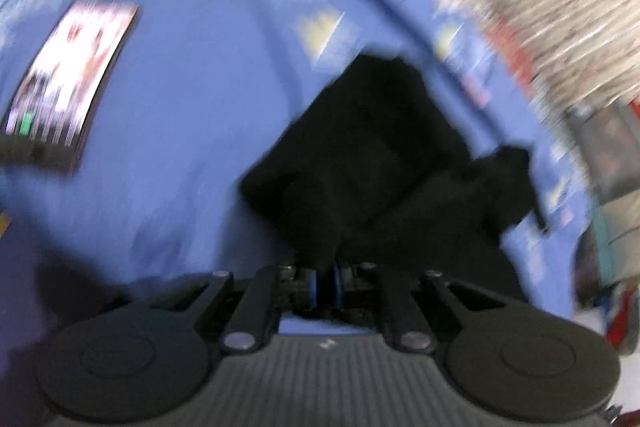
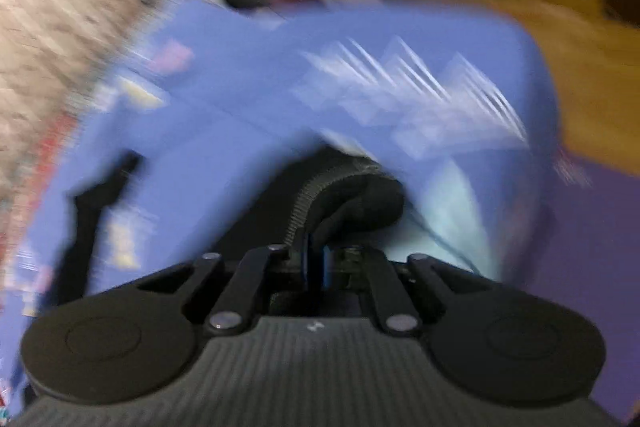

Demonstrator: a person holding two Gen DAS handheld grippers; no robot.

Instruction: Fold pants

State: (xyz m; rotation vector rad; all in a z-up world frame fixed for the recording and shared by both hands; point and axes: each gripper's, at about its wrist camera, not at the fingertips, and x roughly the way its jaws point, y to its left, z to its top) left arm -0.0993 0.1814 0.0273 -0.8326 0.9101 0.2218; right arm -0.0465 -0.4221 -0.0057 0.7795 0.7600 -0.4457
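Note:
The black pants (image 1: 368, 155) lie bunched on a blue patterned sheet (image 1: 192, 99). My left gripper (image 1: 325, 285) is shut on a fold of the pants' black cloth, which rises straight from its blue pads. My right gripper (image 2: 316, 267) is shut on the pants' ribbed waistband (image 2: 320, 187), which arches up from its pads. A dark strap or drawstring (image 2: 96, 203) of the pants lies to the left in the right wrist view. Both views are motion-blurred.
A phone with a lit screen (image 1: 68, 83) lies on the sheet at the left. A speckled carpet (image 1: 560, 7) borders the sheet. In the right wrist view there are an orange-brown surface (image 2: 580, 87) and a purple area (image 2: 592, 247) at the right.

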